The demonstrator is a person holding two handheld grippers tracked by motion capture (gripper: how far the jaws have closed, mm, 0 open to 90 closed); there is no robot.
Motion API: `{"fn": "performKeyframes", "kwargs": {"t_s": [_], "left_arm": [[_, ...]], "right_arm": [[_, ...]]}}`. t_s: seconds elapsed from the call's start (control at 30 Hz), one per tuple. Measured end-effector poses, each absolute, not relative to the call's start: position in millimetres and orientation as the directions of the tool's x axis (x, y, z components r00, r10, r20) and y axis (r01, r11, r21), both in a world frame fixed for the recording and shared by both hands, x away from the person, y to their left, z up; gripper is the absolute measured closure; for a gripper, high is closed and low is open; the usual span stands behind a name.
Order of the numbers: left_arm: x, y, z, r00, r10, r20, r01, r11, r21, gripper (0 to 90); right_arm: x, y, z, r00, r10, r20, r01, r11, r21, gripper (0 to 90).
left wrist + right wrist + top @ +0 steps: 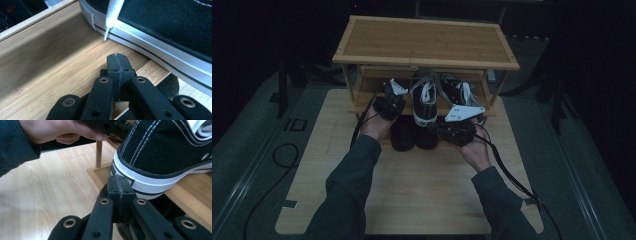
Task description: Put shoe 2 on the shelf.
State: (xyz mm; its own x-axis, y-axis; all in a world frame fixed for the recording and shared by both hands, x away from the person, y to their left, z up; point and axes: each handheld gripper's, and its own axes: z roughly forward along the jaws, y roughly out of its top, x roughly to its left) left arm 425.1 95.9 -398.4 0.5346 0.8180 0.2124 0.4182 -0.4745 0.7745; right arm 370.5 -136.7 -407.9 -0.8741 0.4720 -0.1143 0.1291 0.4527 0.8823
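Flanking one black-and-white sneaker (424,102) on the lower shelf of a bamboo shoe rack (427,42) are two hand-held grippers, one on each side. That sneaker sits at the shelf's front edge with its heel toward the person; a second sneaker (457,90) of the same kind stands just beside it, further back to the right, making two sneakers on the shelf. Two dark shoes (414,135) rest on the desk (412,190) below, just in front of the rack. On the left gripper (117,63) the jaws are pressed together with nothing between them, their tips over the shelf board close to the sneaker's white sole, where one white lace end (110,20) hangs down. On the right gripper (120,185) the jaws are likewise pressed together and empty, their tips right at the white rubber heel of the sneaker; whether they touch it cannot be told. The rack has two visible levels, the top one bare.
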Motion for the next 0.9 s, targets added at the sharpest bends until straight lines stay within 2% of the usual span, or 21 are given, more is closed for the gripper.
{"fn": "performKeyframes", "kwargs": {"t_s": [0.27,0.57,0.9], "left_arm": [[425,95,-399,0.532,0.817,0.220,0.415,-0.479,0.774,90.0],[425,95,-398,0.530,0.820,0.216,0.419,-0.475,0.774,90.0],[424,95,-399,0.526,0.820,0.223,0.415,-0.477,0.775,90.0]], "right_arm": [[374,-130,-402,-0.856,0.492,-0.156,0.106,0.462,0.880,90.0],[378,-126,-405,-0.865,0.479,-0.152,0.107,0.472,0.875,90.0],[386,-125,-405,-0.845,0.514,-0.151,0.123,0.459,0.880,90.0]]}}
